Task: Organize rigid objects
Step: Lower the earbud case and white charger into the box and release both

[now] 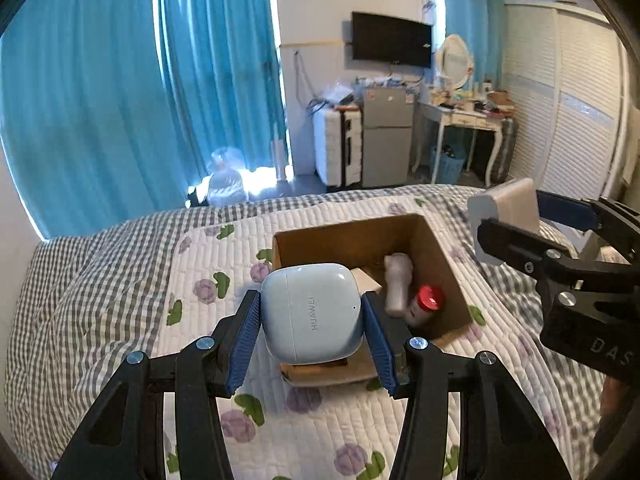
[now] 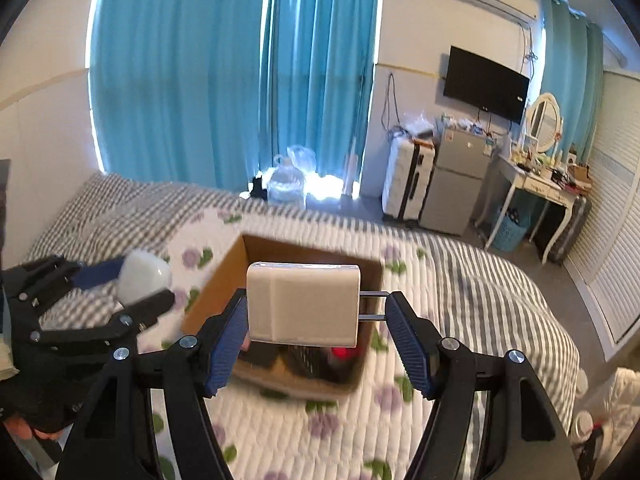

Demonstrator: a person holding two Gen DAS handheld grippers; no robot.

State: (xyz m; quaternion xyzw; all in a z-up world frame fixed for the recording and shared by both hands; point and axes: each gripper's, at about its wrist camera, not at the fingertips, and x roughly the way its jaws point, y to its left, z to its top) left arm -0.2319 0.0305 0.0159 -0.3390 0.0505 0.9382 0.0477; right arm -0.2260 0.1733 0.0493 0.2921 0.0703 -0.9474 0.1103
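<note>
My left gripper (image 1: 312, 316) is shut on a pale blue Huawei earbud case (image 1: 312, 312) and holds it above the near edge of an open cardboard box (image 1: 440, 256) on the bed. The box holds a white bottle (image 1: 398, 284) and a red-capped bottle (image 1: 428, 300). My right gripper (image 2: 316, 312) is shut on a white charger plug (image 2: 304, 304), its two prongs against the right finger, above the same box (image 2: 216, 280). The right gripper with the charger shows at the right of the left wrist view (image 1: 504, 216). The left gripper with the case shows at the left of the right wrist view (image 2: 140, 280).
The box sits on a quilted floral bedspread (image 1: 320, 420) over a grey checked sheet (image 1: 80, 288). Beyond the bed are blue curtains (image 1: 120, 80), a suitcase (image 1: 336, 144), a small fridge (image 1: 386, 136), a dressing table (image 1: 468, 120) and a wardrobe (image 1: 568, 100).
</note>
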